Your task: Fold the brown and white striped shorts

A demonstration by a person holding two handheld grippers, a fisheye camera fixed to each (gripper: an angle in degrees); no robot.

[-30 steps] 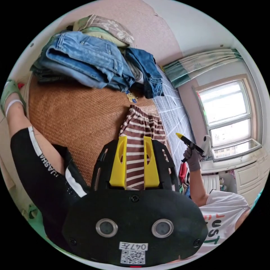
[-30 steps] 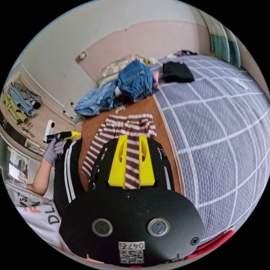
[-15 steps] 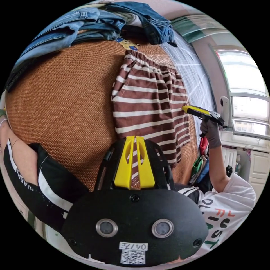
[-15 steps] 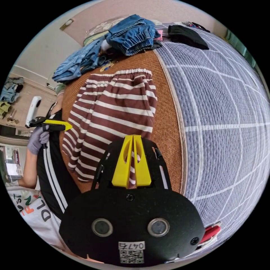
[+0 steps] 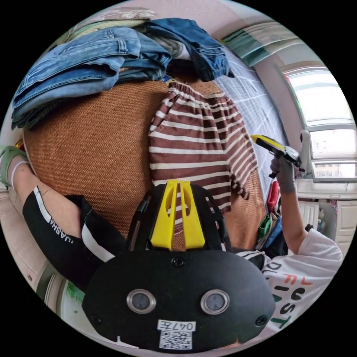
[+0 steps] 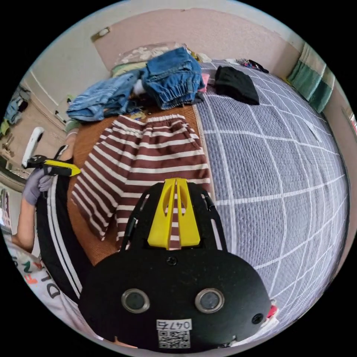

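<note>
Brown and white striped shorts [image 5: 193, 145] spread on a woven brown mat [image 5: 93, 156], elastic waistband toward a heap of blue jeans [image 5: 93, 63] at the far end. Left gripper [image 5: 178, 185] with its 2 yellow jaws drawn almost together at the tips, pinching the hem of 1 leg of the shorts, striped cloth visible in the narrow slit between them. Right gripper [image 6: 175, 183] likewise nearly closed, clamped on the hem of the other leg [image 6: 148, 163], a strip of stripes caught between its jaws. Near edge of the garment lifted off the mat, the leg next to the left gripper [image 6: 55, 168] sagging in a loose fold. Grey quilted bedspread with a white grid [image 6: 275, 160] just beside the mat, a folded black garment [image 6: 236, 84] lying on it. Right gripper seen from the left gripper view [image 5: 273, 145], held in a gloved hand [image 5: 284, 174]. Bright window [image 5: 323, 100] and green-and-white curtain [image 5: 260, 41] beyond.
</note>
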